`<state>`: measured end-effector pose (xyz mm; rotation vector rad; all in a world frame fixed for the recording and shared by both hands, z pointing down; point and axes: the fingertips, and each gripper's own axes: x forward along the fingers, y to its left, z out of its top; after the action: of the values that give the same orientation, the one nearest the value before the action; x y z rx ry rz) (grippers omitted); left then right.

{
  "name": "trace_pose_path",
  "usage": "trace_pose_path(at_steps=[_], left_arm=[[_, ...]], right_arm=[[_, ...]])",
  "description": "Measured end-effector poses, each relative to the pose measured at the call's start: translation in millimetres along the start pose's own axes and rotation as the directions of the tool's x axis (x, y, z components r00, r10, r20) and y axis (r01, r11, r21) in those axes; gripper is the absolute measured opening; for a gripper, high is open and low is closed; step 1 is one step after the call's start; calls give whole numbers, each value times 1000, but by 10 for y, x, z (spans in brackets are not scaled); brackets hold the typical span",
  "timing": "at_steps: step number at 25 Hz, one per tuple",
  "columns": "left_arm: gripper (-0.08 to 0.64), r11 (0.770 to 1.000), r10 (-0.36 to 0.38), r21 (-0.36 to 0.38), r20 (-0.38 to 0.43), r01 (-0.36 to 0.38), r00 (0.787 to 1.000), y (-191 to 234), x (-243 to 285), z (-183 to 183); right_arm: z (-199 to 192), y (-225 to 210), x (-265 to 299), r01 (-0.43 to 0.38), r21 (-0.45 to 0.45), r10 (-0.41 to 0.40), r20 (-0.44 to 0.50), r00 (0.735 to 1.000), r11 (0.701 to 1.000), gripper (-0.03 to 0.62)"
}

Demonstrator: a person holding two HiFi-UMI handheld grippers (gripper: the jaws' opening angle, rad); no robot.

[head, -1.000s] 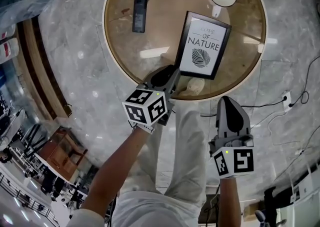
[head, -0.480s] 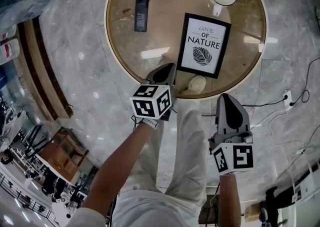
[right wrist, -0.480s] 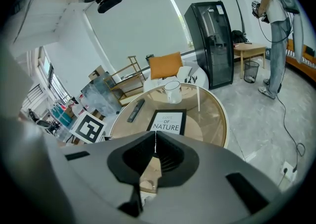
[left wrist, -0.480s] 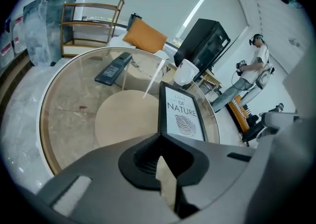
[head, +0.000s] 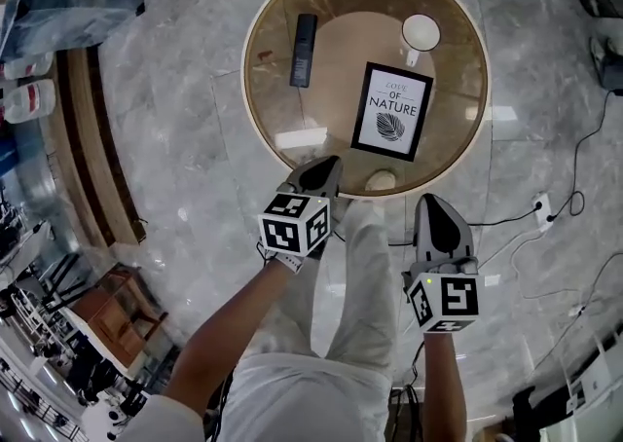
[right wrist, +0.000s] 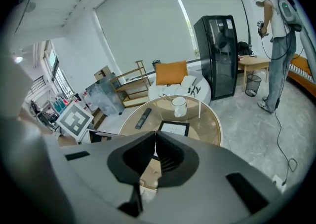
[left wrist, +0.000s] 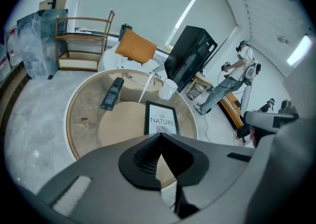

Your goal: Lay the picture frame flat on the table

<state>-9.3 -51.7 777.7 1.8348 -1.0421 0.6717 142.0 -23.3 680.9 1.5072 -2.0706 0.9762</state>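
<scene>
Nearest, over the person's legs and by the table's 6 o'clock rim, the left gripper (head: 317, 169) and the right gripper (head: 433, 202) each have their jaws pressed together on nothing. In both gripper views those jaws hide the near edge of the picture frame (head: 392, 110). It lies flat on the round glass table (head: 255, 109), toward 5 o'clock, with its long axis running 1 to 7 o'clock and the top of the print farthest away. Beyond it are a remote (head: 304, 36) at 10 o'clock and a mug (head: 421, 33) at 1 o'clock. A pale shape (head: 380, 180) under the near rim is hard to make out.
</scene>
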Motion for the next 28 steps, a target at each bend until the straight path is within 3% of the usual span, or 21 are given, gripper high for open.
trace_pose_path(at_steps=[7,15,24,28], left_arm=[[5,998,-44,37,73,42,996,-419,-829,495],[5,988,-85,139,186,60,979,-862,-1990,1104],[5,984,-107,166,267,64,958,-1088,-2985,1406],[5,974,-128,216,298,64,946,-1173,-3262,1555]], right_arm=[[377,122,-456,26,-36,-26,9,1000,999,5],[881,530,-1072,33,-76,-29,49,998,997,5],[1279,935,-1658,27,-136,-14,97,995,990,5],[1526,1022,-1886,44,-160,-20,144,989,986,5]])
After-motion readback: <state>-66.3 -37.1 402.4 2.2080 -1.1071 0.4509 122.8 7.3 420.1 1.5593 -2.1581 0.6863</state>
